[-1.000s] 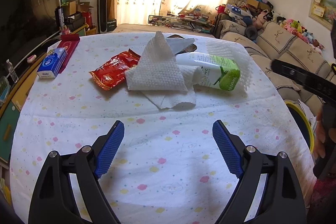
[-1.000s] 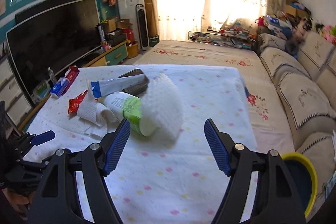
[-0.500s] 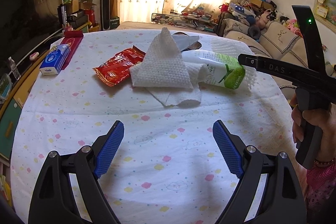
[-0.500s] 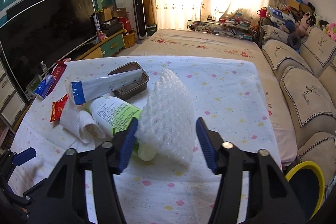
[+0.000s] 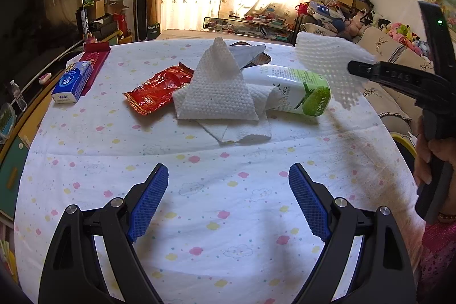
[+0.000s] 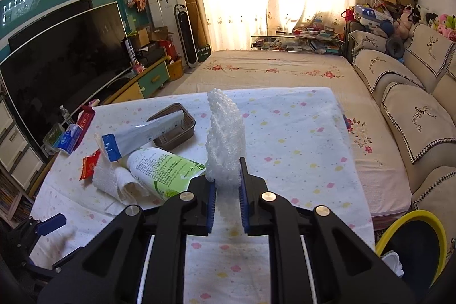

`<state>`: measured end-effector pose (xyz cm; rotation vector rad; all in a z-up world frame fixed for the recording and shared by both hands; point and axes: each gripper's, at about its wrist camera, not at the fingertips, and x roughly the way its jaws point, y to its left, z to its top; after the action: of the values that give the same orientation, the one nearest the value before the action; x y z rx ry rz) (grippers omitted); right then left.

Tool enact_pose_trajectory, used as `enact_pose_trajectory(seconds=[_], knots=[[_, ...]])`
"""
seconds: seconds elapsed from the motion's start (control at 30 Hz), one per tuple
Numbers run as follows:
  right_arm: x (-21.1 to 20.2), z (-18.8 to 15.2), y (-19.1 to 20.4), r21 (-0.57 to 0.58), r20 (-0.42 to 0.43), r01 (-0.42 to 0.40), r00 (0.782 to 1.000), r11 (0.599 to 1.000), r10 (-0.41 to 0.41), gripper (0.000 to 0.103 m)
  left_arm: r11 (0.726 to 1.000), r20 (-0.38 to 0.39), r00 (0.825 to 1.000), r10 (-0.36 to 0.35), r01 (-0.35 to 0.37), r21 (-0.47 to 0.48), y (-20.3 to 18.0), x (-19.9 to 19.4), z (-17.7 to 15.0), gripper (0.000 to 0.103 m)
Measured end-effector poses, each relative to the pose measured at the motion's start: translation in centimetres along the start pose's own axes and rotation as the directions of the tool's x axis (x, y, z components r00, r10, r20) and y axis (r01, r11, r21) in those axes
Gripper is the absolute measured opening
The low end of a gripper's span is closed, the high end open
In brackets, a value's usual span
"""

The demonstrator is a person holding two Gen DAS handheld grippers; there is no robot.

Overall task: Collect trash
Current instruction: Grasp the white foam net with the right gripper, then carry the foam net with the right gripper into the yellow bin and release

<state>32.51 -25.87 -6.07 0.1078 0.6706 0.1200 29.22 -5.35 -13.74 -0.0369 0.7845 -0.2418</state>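
Observation:
My right gripper is shut on a white foam net sleeve and holds it lifted above the table; the sleeve also shows in the left wrist view. On the table lie a green-and-white bottle, white paper towels, a red snack wrapper and a blue-and-white tube. My left gripper is open and empty, low over the near part of the table, short of the pile.
A brown tray sits behind the pile. A blue tissue pack and a red box lie at the table's left edge. A yellow-rimmed bin stands by the table's right side. A sofa is on the right.
My right gripper closed on the foam net sleeve and lifted it off the table. My left gripper stayed open and nearly still.

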Motion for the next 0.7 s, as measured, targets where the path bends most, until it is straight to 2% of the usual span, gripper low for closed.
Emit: enact_pose_trajectory(seconds=[0.17, 0.3, 0.43, 0.57, 0.7], knots=[[-3.7, -1.1, -1.7, 0.023, 0.032, 0.001, 0.999, 1.0, -0.001, 0.013, 1.0, 0.004, 1.0, 0.0, 0.0, 0.0, -0.1, -0.1, -0.1, 0.085], [-7.4, -2.9, -4.5, 0.079, 0.071, 0.048, 0.996, 0.996, -0.054, 0.013, 1.0, 0.003, 1.0, -0.001, 0.001, 0.002, -0.1, 0.1, -0.2, 0.085], [-10.2, -5.3, -8.4, 0.152, 0.072, 0.124, 0.988, 0.981, -0.136, 0.014, 1.0, 0.005, 1.0, -0.001, 0.001, 0.007, -0.1, 0.1, -0.2, 0.085], [-12.0, -7.9, -12.4, 0.211, 0.042, 0.24, 0.966, 0.948, -0.254, 0.014, 1.0, 0.007, 1.0, 0.002, -0.002, 0.014, -0.2, 0.1, -0.2, 0.085], [-12.7, -10.7, -16.1, 0.254, -0.021, 0.345, 0.936, 0.904, -0.351, 0.015, 1.0, 0.004, 1.0, 0.004, -0.004, 0.015, -0.2, 0.2, -0.2, 0.086]])
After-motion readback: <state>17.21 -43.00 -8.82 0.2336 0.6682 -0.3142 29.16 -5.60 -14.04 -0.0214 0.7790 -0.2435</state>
